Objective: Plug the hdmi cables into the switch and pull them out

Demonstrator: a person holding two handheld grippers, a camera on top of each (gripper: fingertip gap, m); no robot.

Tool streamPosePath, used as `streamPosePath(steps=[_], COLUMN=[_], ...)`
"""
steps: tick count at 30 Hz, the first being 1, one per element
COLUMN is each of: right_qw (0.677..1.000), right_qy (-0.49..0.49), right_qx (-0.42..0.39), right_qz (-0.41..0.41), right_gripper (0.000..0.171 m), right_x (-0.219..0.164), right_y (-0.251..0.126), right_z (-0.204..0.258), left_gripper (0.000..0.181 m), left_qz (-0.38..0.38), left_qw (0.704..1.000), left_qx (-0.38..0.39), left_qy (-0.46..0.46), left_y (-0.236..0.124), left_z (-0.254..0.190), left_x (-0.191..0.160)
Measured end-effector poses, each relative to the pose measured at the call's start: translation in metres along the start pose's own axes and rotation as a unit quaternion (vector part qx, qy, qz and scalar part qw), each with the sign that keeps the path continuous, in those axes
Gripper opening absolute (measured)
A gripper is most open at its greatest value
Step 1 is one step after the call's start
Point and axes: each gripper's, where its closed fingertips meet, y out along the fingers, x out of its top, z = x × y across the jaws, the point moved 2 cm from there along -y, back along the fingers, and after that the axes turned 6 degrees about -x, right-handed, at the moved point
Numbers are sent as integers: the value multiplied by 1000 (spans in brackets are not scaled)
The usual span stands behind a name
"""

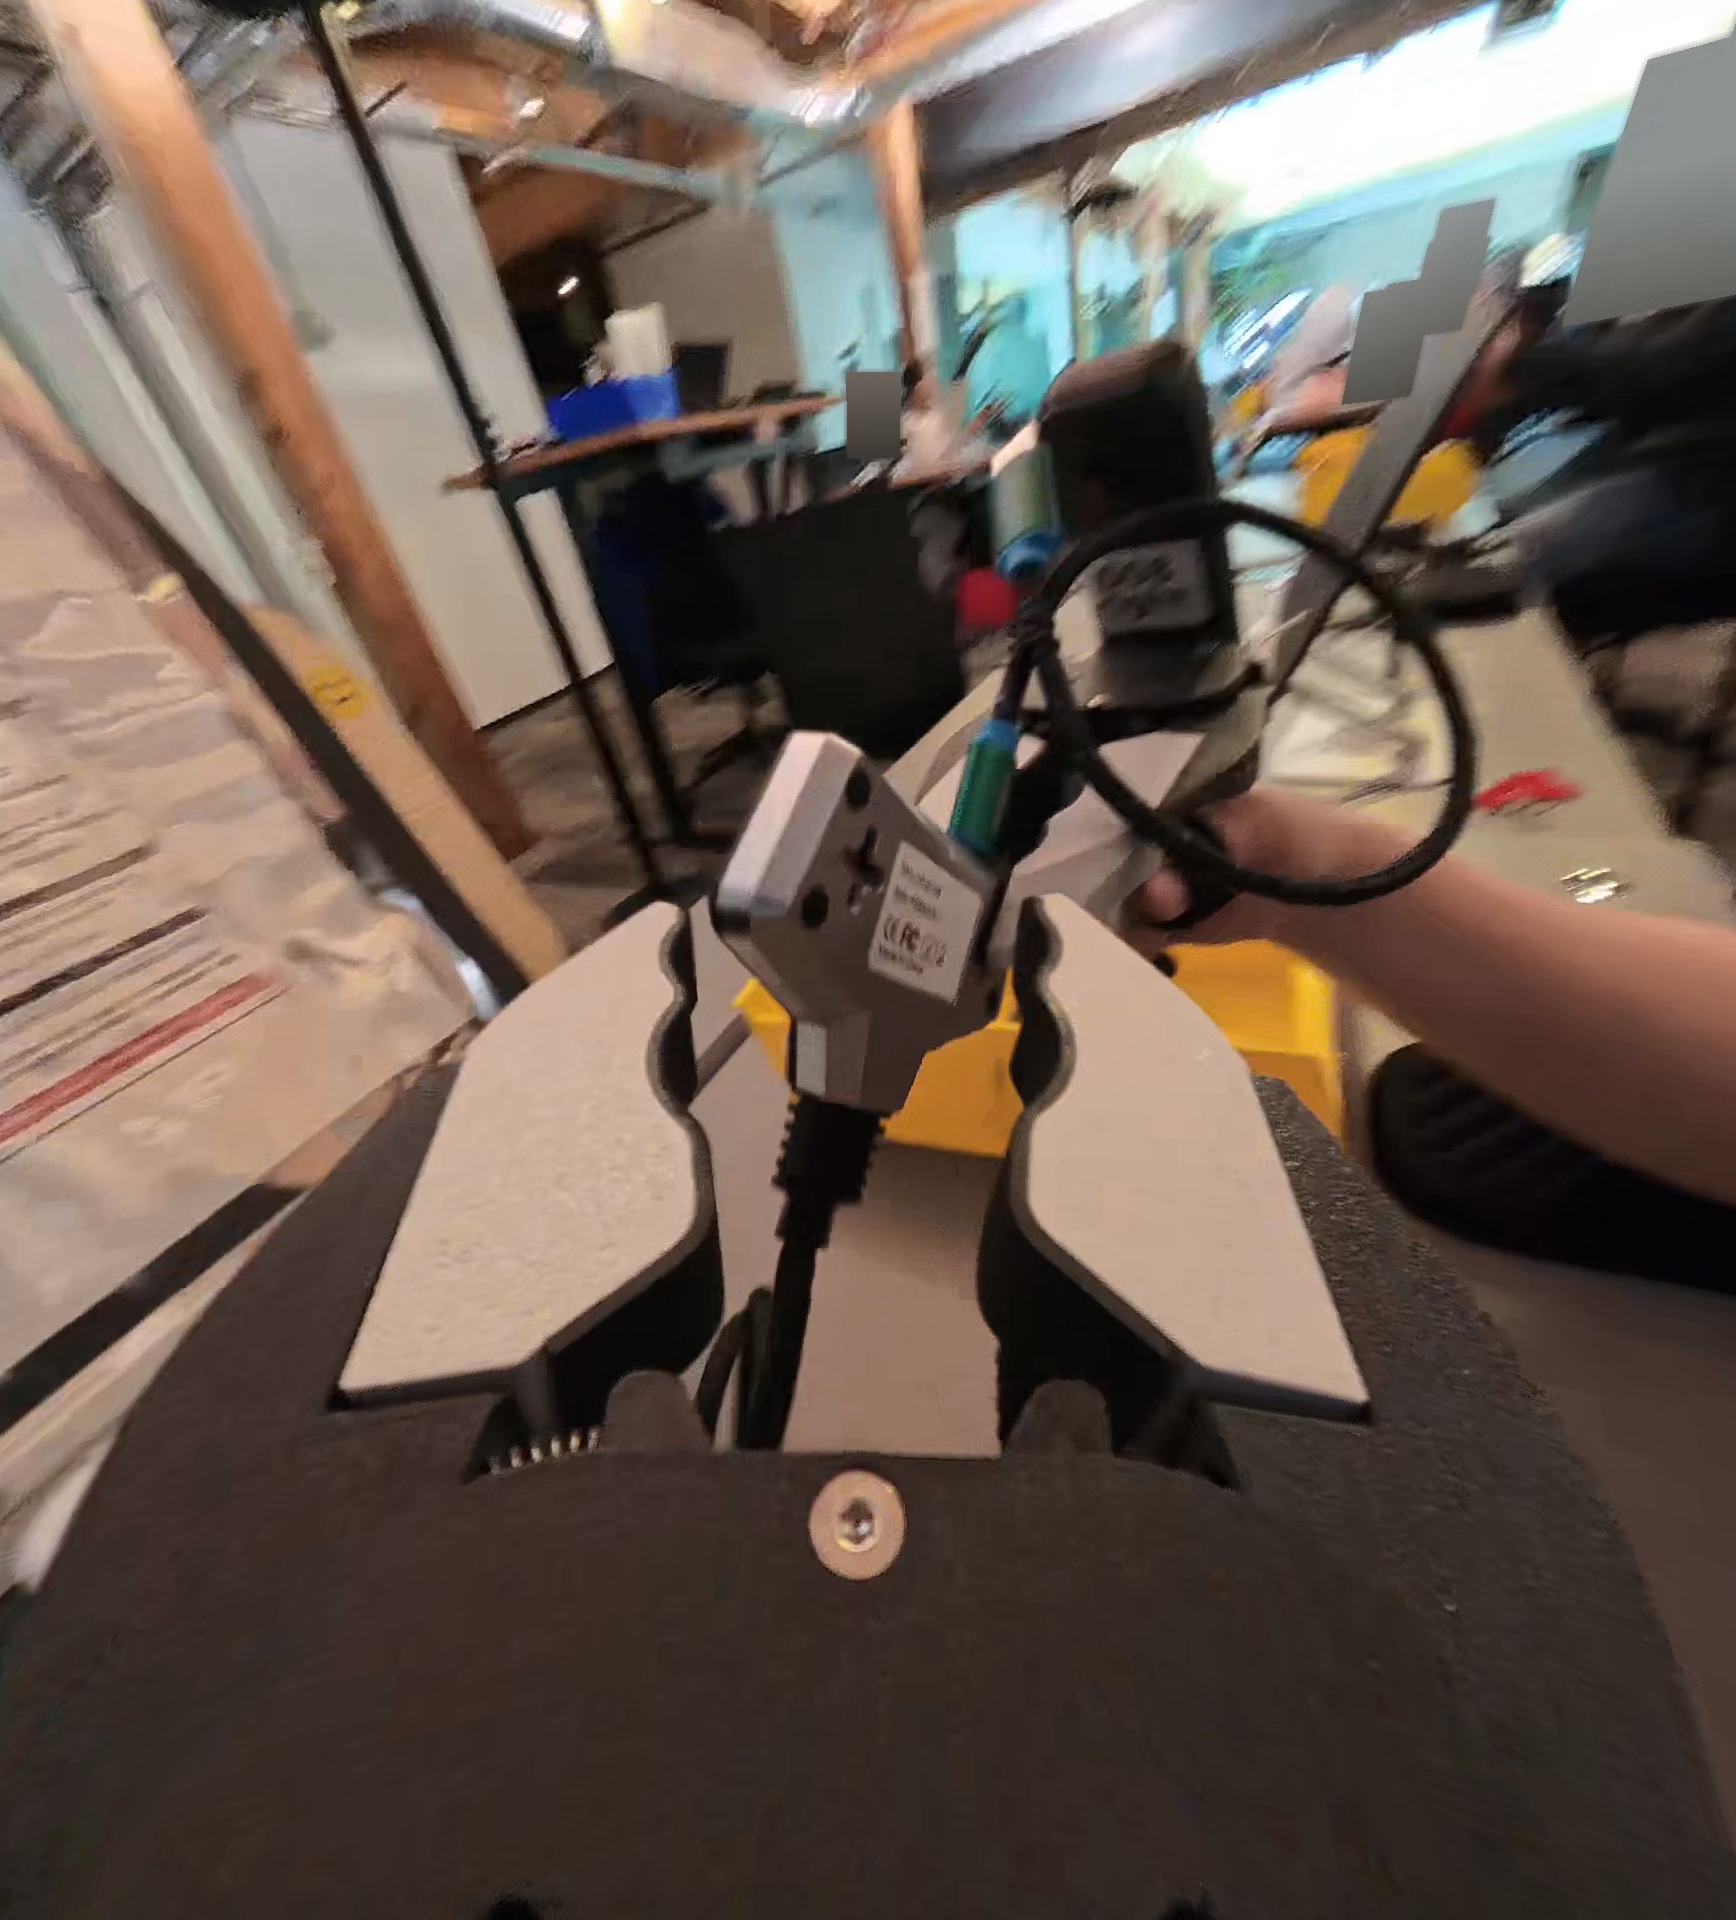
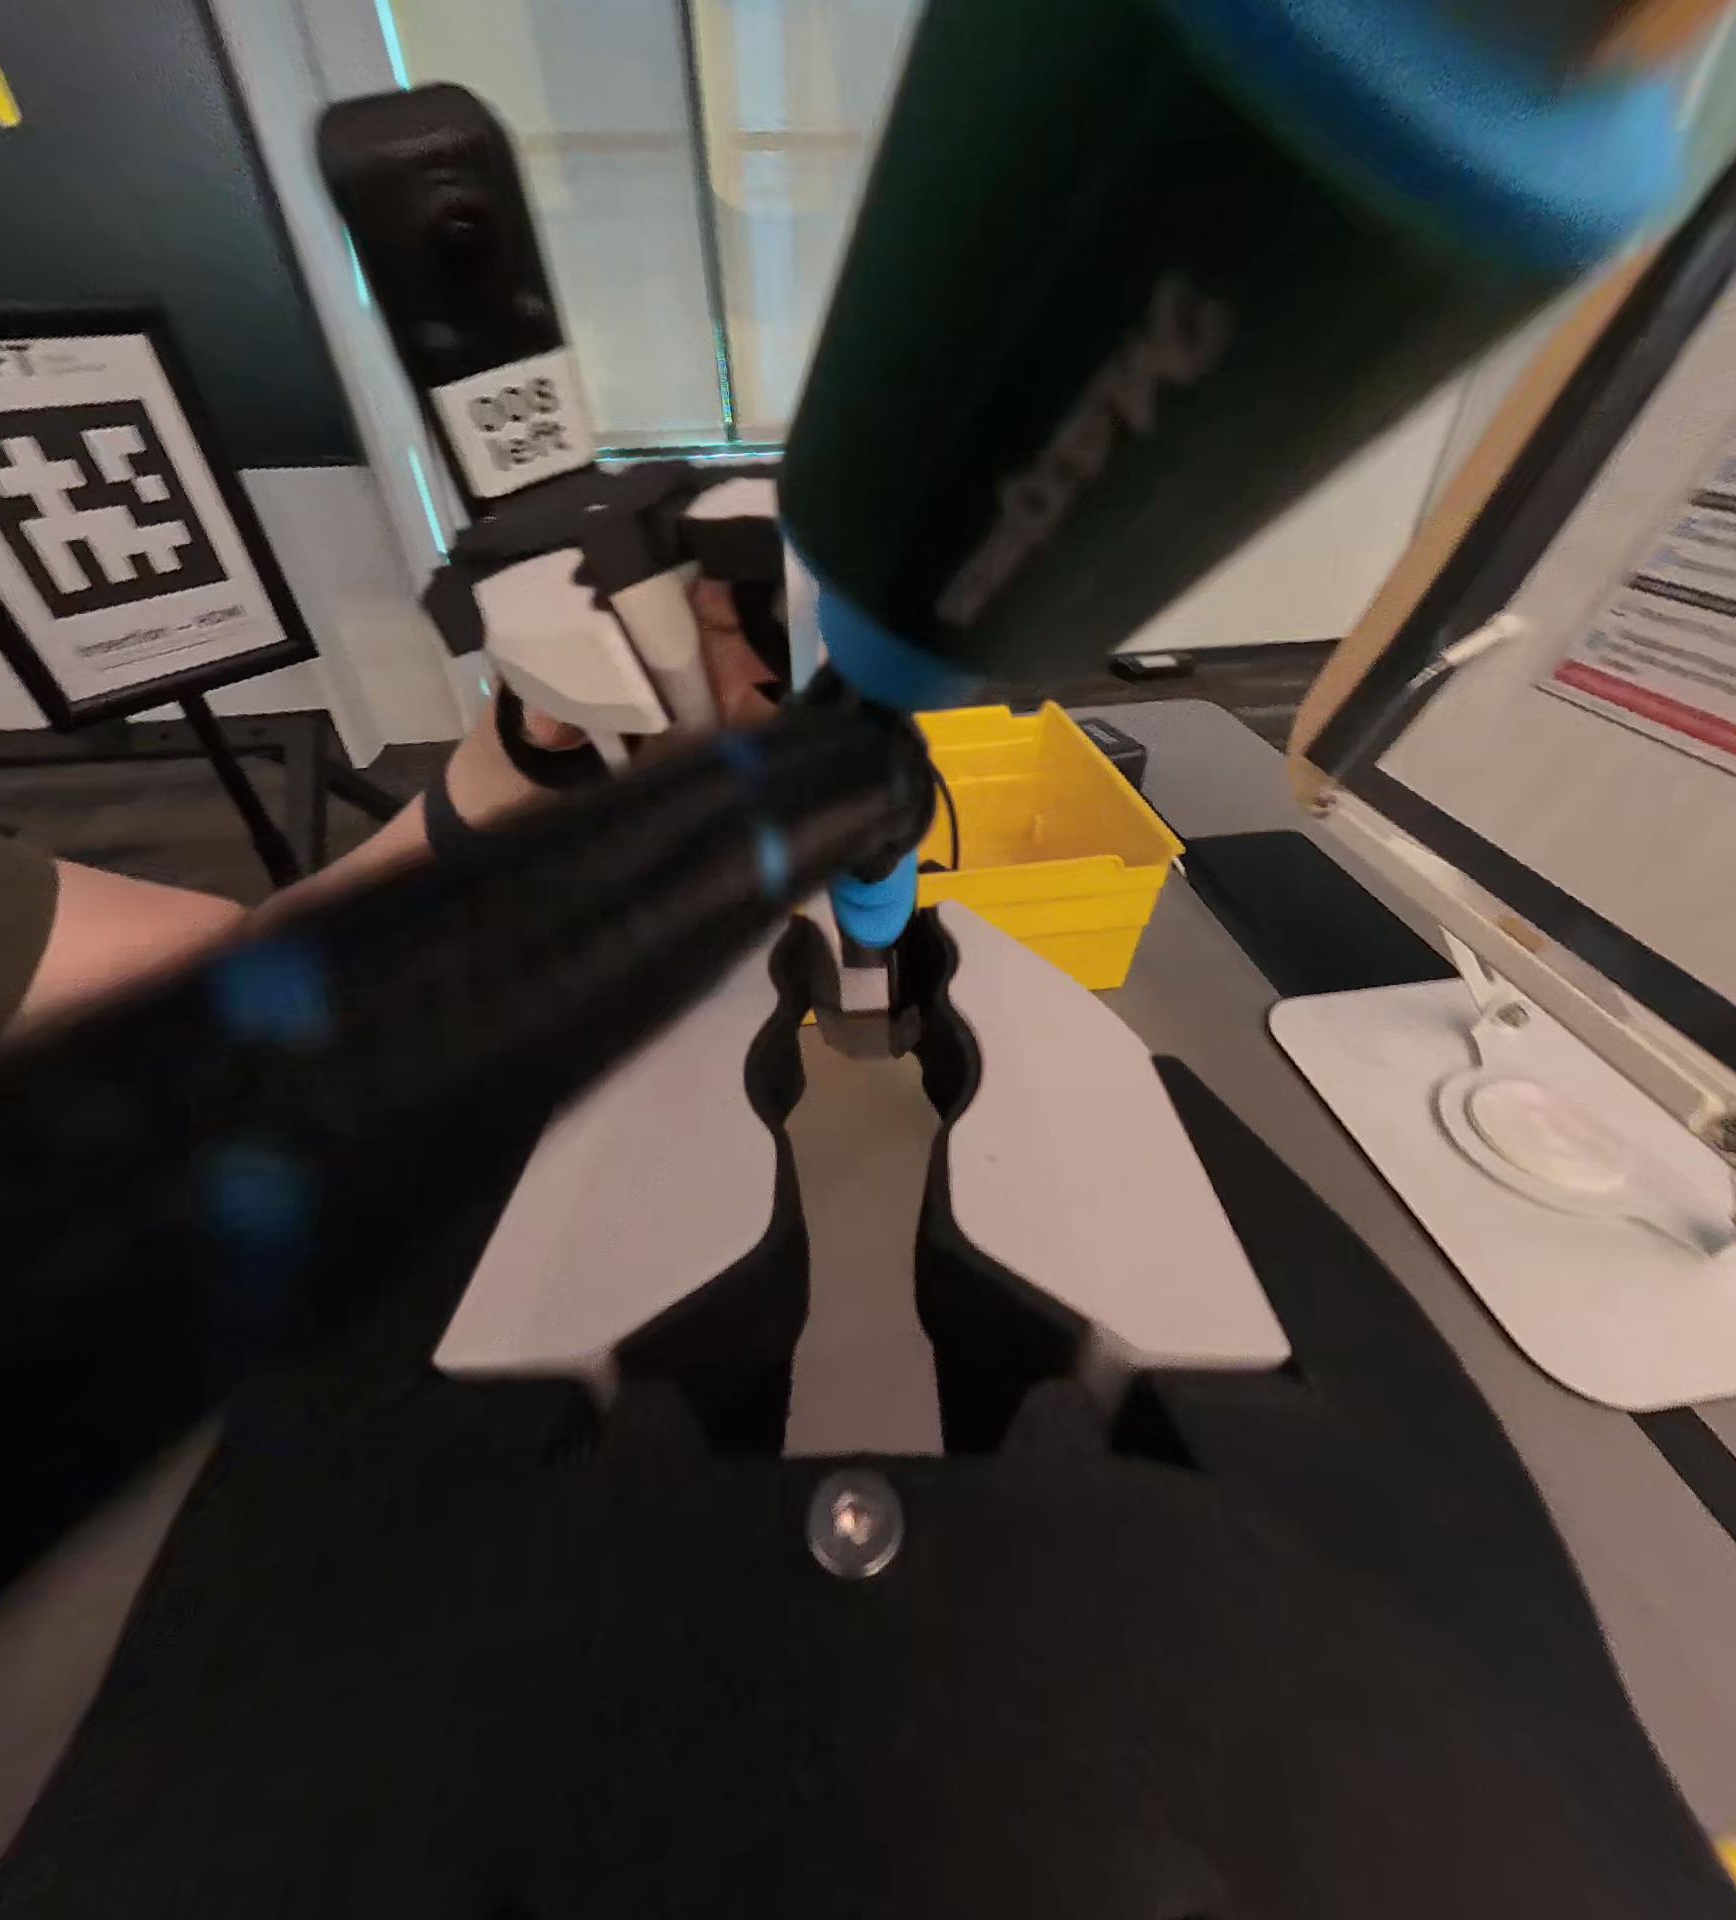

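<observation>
The grey HDMI switch (image 1: 848,940) is held up in the air between the fingertips of the left gripper (image 1: 853,966), its jaws pressed against the switch's sides and its black lead trailing down between the fingers. A green-ended HDMI plug (image 1: 983,805) is seated in the switch's far edge, and its black cable (image 1: 1363,665) loops above. In the right wrist view, the right gripper (image 2: 859,987) is clamped on a blue-collared plug (image 2: 874,904). Much of that view is blocked by a blurred dark cylinder with blue bands (image 2: 1103,343) and a black bundle (image 2: 531,914). A yellow bin (image 2: 1051,842) sits just behind on the grey table (image 2: 1466,1558), beside a white stand (image 2: 1570,1195).
</observation>
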Motion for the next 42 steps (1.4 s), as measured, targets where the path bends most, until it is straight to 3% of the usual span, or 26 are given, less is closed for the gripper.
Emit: streamPosePath(steps=[3, 6, 11, 14, 23, 27, 30, 33, 42], right_qw=[999, 999, 994, 990, 993, 993, 994, 994, 995], right_qy=[-20, -32, 14, 24, 38, 41, 34, 31, 42], right_qx=[32, 35, 24, 14, 44, 44, 41, 42, 34], right_qz=[-6, -3, -104, -141, -100, -99, -100, -97, -80], right_gripper=[20, 21, 20, 19, 12, 12, 12, 12, 13], right_x=[1, 0, 29, 38, 33, 32, 32, 33, 31], right_y=[5, 4, -12, -23, -18, -12, -9, -10, -15], right_z=[13, 16, 8, 3, 10, 12, 14, 15, 11], left_gripper=[52, 31, 22, 21, 22, 25, 41, 25, 23], left_qz=[-12, -6, -28, -28, -27, 8, 37, 33, 4], left_qw=[996, 996, 988, 985, 976, 981, 981, 977, 961], left_qx=[-73, -81, -112, -118, -150, -144, -141, -157, -179], left_qy=[-45, -44, -100, -125, -156, -132, -127, -140, -209], left_y=[5, 6, 1, 0, 6, 12, 18, 20, 25], left_z=[-12, -11, -9, -8, -14, -18, -22, -23, -25], left_x=[-4, -8, -2, -2, -7, -17, -25, -27, -22])
